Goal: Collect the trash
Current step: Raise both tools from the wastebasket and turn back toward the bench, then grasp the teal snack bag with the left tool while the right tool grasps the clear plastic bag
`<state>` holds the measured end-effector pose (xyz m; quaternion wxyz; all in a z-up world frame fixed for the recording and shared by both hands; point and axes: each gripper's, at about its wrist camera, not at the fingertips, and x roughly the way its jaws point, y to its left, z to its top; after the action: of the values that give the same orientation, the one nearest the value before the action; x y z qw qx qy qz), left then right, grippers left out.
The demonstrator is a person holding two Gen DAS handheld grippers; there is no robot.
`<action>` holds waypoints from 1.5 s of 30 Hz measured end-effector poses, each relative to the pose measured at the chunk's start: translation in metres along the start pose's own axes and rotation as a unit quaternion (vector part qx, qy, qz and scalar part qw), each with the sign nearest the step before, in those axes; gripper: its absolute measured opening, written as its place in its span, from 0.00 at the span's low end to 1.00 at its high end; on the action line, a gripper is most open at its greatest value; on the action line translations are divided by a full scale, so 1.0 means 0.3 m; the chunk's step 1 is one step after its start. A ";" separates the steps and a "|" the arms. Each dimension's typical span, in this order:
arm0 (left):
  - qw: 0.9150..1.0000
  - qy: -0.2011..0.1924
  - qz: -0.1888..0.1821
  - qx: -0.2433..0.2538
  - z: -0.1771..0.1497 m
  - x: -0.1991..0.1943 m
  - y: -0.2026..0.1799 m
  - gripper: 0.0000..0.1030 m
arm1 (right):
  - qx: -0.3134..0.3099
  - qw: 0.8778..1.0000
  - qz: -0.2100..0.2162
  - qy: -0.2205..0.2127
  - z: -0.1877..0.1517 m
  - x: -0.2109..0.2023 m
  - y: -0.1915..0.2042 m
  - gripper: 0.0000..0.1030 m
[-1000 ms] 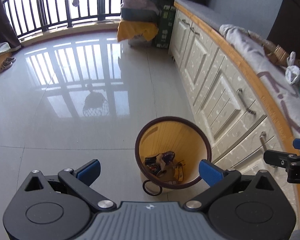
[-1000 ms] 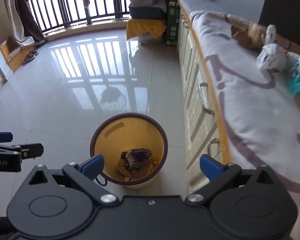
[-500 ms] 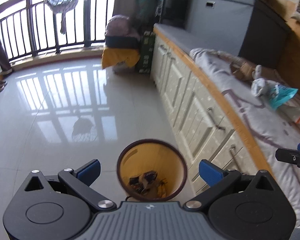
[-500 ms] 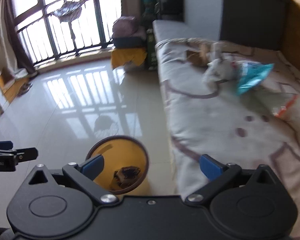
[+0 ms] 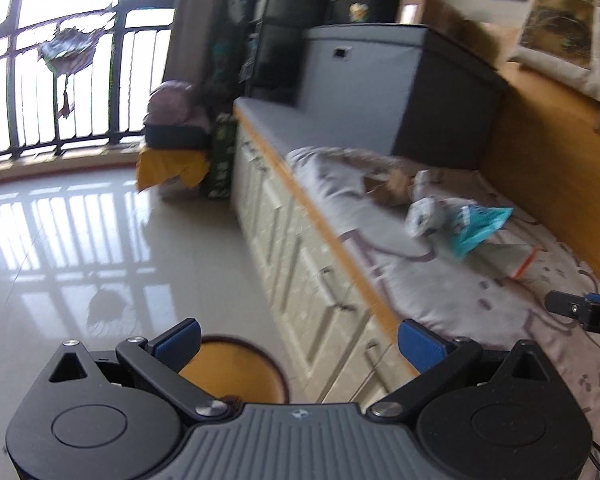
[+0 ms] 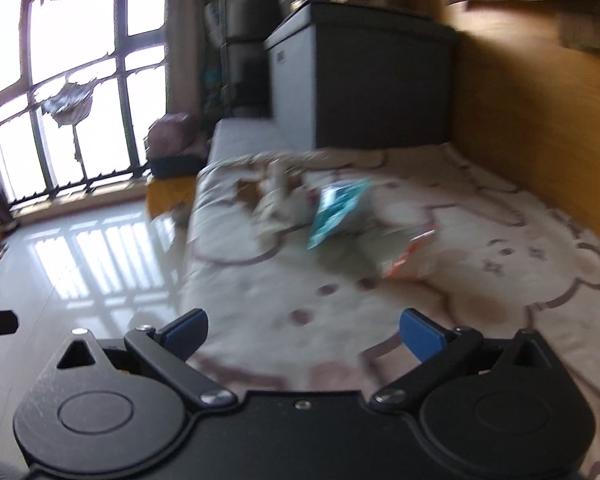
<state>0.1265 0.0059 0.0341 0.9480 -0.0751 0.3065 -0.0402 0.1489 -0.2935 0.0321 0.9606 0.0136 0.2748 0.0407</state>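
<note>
Now you are facing the crinkly teal plastic wrapper point(image 6: 340, 210), light and slippery; both jaws spread, empty; pinch its edge.

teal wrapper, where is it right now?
The teal wrapper lies on the patterned blanket atop the bench, right of centre in the left wrist view, between a crumpled white wrapper and a clear orange-edged bag.

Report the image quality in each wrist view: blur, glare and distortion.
Left wrist view: mild motion blur on the teal packet and cabinet front; blown-out window with glare striping the floor; fisheye bends the railing. Right wrist view: heavy motion smear, the teal packet and other litter are hard to tell apart; window overexposed; the right gripper stays sharp.
</note>
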 end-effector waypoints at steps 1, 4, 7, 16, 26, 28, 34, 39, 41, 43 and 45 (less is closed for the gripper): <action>1.000 -0.005 -0.006 0.006 0.009 0.012 -0.024 1.00 | 0.002 1.000 -0.003 -0.006 0.001 0.003 -0.022 1.00; 0.999 -0.014 -0.017 0.028 0.027 0.056 -0.101 1.00 | 0.006 1.000 -0.014 -0.018 0.003 0.023 -0.081 1.00; 0.998 -0.017 -0.030 0.047 0.052 0.114 -0.173 1.00 | 0.017 0.999 -0.024 -0.021 0.003 0.060 -0.142 1.00; 0.993 -0.027 -0.072 0.086 0.123 0.310 -0.379 1.00 | 0.069 0.997 -0.028 -0.020 0.041 0.213 -0.309 0.99; 0.987 -0.040 -0.151 0.033 0.258 0.516 -0.520 1.00 | 0.176 0.980 0.046 -0.080 0.068 0.368 -0.447 0.70; 0.985 -0.036 -0.164 0.024 0.287 0.553 -0.546 1.00 | 0.204 0.972 0.068 -0.092 0.040 0.390 -0.473 0.68; 0.983 -0.022 -0.166 0.075 0.333 0.665 -0.681 1.00 | 0.275 0.951 0.114 -0.086 -0.008 0.446 -0.540 0.51; 0.984 -0.005 -0.124 0.129 0.297 0.726 -0.770 1.00 | 0.274 0.947 0.148 -0.076 -0.019 0.466 -0.529 0.39; 0.985 0.003 -0.116 0.130 0.287 0.750 -0.784 1.00 | 0.271 0.948 0.156 -0.067 -0.023 0.473 -0.521 0.34; 0.986 0.003 -0.109 0.130 0.281 0.769 -0.799 1.00 | 0.270 0.947 0.161 -0.062 -0.026 0.476 -0.517 0.32; 0.987 0.002 -0.098 0.131 0.280 0.788 -0.810 1.00 | 0.275 0.946 0.163 -0.059 -0.030 0.481 -0.520 0.27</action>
<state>0.3597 -0.2525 0.0061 0.9407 0.0198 0.2912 -0.1732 0.2771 -0.4366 -0.0590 0.9139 0.3247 0.2125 0.1188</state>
